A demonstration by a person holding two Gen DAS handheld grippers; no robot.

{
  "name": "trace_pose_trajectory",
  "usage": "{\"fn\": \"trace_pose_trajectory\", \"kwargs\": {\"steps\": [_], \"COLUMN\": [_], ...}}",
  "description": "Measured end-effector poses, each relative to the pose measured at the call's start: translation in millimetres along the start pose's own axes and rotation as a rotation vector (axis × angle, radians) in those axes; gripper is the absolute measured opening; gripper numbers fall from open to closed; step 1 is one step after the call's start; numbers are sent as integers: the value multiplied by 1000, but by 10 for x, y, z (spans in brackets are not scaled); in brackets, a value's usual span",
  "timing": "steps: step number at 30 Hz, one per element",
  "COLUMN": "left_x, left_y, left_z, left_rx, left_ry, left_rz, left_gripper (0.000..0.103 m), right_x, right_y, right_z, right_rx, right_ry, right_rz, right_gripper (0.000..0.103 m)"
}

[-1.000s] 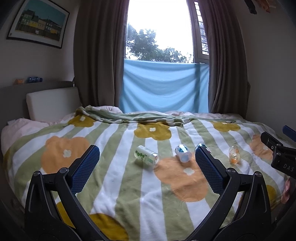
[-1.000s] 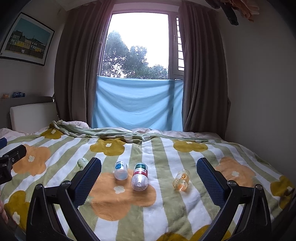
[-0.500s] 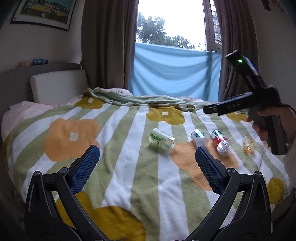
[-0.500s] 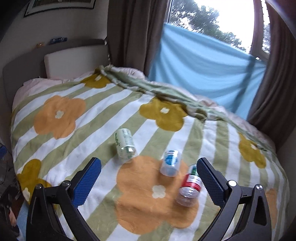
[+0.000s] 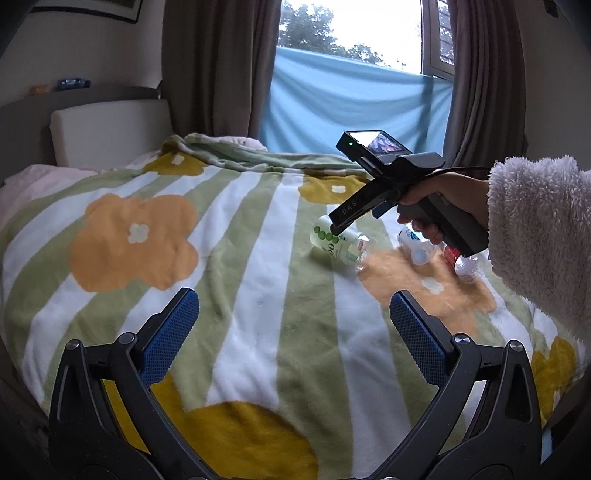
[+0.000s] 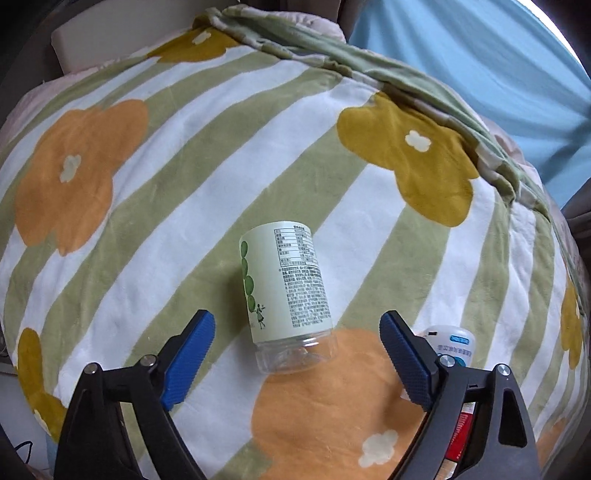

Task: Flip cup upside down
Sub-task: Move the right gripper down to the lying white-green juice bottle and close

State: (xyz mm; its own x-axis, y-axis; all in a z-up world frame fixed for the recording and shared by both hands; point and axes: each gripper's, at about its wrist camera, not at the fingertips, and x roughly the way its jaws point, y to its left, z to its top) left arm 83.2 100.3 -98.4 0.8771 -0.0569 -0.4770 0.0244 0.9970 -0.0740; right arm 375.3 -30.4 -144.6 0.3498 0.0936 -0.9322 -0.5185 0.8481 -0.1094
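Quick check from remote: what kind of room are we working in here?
A bedroom, most likely: the cups lie on a bed under a flower-print blanket, with a padded headboard at its far end and a curtained window behind.

The cup [image 6: 286,295] lay on its side on the bed [image 6: 166,206], between and just ahead of the right gripper [image 6: 297,354]'s spread jaws. A second cup [image 6: 452,341] lay to its right, behind the right jaw. The left gripper [image 5: 293,334] hung nearer the bed's foot, well apart.
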Motion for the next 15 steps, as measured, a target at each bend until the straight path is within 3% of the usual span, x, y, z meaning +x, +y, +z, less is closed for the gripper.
{"fn": "trace_pose_trajectory", "kwargs": {"steps": [8,15], "left_x": [302,382], "left_y": [98,117], "left_z": [-129,-173], "left_rx": [-16,-16], "left_ry": [96,123], "left_rz": [-22,-23], "left_gripper": [103,103], "right_x": [398,525], "right_y": [-28,-84], "right_z": [140,166], "right_rx": [28,64], "right_ry": [61,87], "right_rz": [-36,-4], "right_gripper": [85,68]}}
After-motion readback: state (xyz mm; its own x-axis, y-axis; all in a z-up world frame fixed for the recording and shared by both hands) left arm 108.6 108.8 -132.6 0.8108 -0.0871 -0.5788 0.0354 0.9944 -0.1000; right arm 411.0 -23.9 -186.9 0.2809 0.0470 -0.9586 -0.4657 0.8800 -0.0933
